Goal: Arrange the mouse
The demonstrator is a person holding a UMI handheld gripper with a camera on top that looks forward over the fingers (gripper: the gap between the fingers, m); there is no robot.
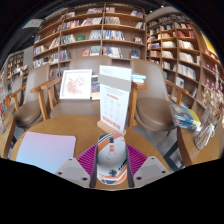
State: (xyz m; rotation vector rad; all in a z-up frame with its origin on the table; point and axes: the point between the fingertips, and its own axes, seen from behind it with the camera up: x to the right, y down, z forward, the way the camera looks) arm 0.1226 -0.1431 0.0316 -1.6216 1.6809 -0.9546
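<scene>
While the gripper is held over the round wooden table, a grey-and-orange mouse is clamped between its pink pads. A mouse mat is seen left, a sign stand beyond.

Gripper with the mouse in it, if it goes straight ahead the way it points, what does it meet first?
Probably the upright sign card standing on the round table, straight beyond the mouse that the gripper holds. How far off it stands is unclear.

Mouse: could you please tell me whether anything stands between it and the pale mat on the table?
Nothing visible does: the hand-held gripper holds the mouse, and the pale mat lies just beside it; the card stand stands beyond.
</scene>
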